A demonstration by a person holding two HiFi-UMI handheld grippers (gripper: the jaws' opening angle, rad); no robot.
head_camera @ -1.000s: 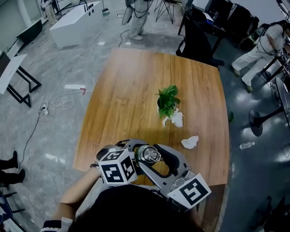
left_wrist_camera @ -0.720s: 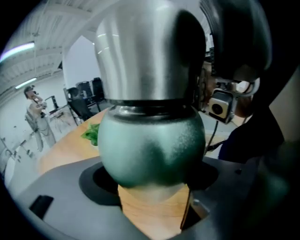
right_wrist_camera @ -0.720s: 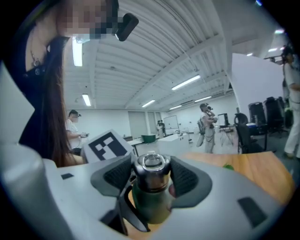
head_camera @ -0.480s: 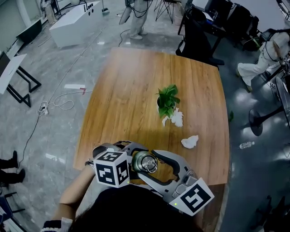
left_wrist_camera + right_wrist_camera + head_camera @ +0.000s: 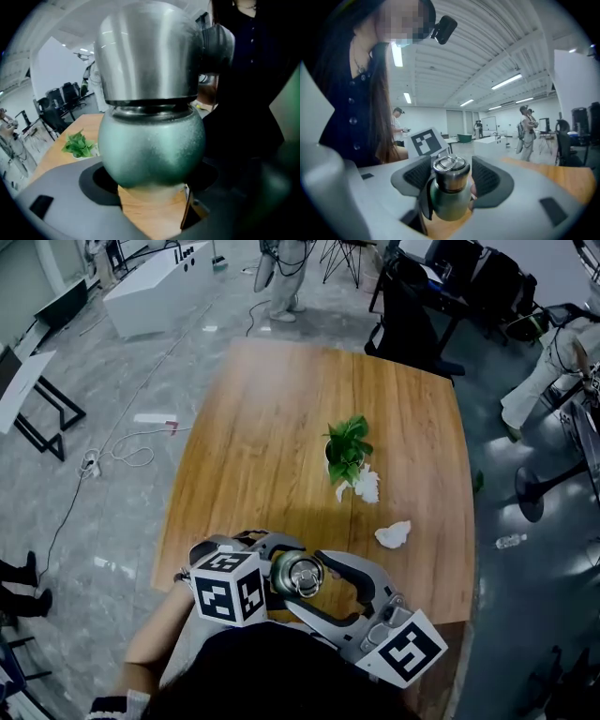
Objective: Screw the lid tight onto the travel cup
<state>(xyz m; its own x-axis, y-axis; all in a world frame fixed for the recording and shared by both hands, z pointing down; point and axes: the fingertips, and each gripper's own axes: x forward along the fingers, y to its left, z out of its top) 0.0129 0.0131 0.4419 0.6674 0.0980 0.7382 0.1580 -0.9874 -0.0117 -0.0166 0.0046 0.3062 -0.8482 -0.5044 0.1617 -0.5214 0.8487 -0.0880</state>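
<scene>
The travel cup has a round green body (image 5: 152, 145) and a steel lid (image 5: 147, 51) with a ring on top. In the head view the cup (image 5: 301, 575) is held over the near edge of the wooden table (image 5: 272, 427). My left gripper (image 5: 270, 576) is shut on the green body, which fills the left gripper view. My right gripper (image 5: 450, 177) reaches in from the right and is shut on the lid (image 5: 449, 169), a ribbed pad (image 5: 487, 178) on either side. One black pad (image 5: 216, 46) presses the lid's side. The cup's base is hidden.
A small potted plant (image 5: 347, 454) stands mid-table with crumpled white tissue (image 5: 367, 486) beside it and another wad (image 5: 393, 534) nearer me. The person's body is right behind the grippers. Desks, chairs and people stand on the floor around the table.
Both grippers and the cup have drawn slightly toward me and to the left. The left marker cube has turned and the right gripper has swung round the lid.
</scene>
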